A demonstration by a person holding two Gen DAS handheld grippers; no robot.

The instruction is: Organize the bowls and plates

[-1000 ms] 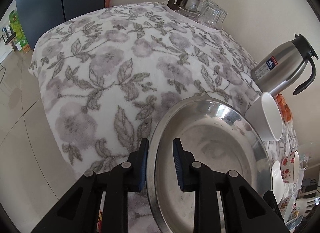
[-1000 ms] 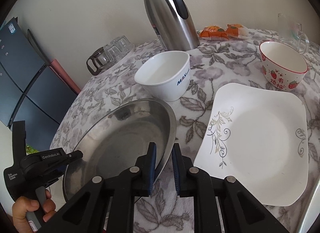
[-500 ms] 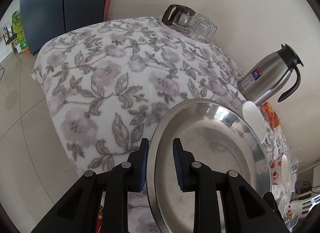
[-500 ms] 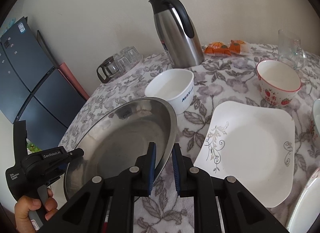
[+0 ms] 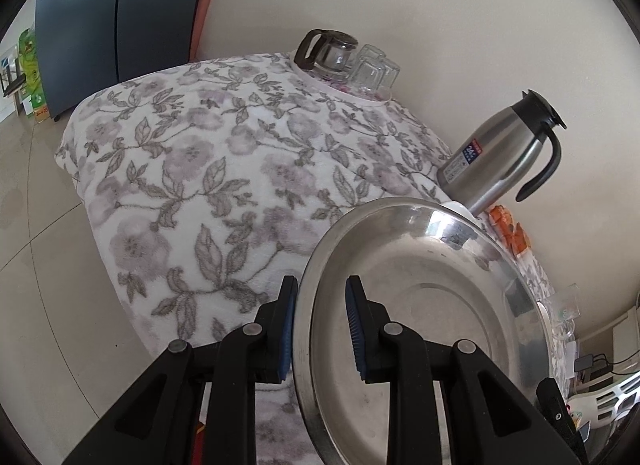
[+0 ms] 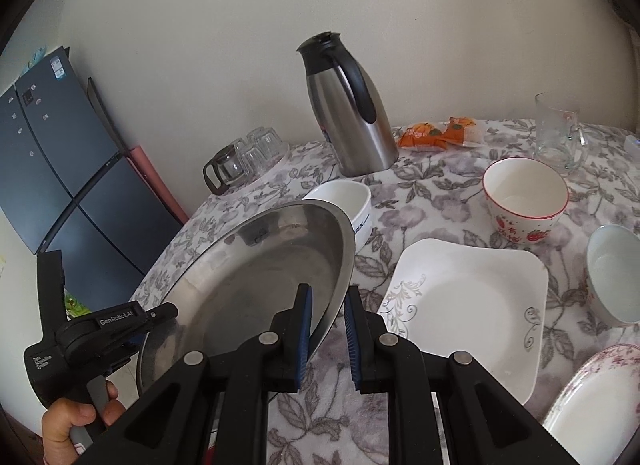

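A large round steel plate (image 5: pixel 424 317) is held in the air above the floral table, gripped at opposite rims. My left gripper (image 5: pixel 320 325) is shut on its near-left rim. My right gripper (image 6: pixel 326 339) is shut on its right rim; the plate also shows in the right wrist view (image 6: pixel 256 277). On the table lie a square white plate (image 6: pixel 468 305), a white rectangular bowl (image 6: pixel 352 201), a strawberry bowl (image 6: pixel 524 197), a pale bowl (image 6: pixel 612 273) and a floral-rimmed plate (image 6: pixel 600 397).
A steel thermos jug (image 6: pixel 348 109) stands by the wall, also in the left wrist view (image 5: pixel 500 157). A glass pot and tumblers (image 5: pixel 348 61) sit on a tray at the far corner. A glass mug (image 6: pixel 558 133) and orange snack packs (image 6: pixel 436 133) lie at the back.
Both grippers have lifted the steel plate higher above the table and pulled back; the table and dishes look further away and more of them show.
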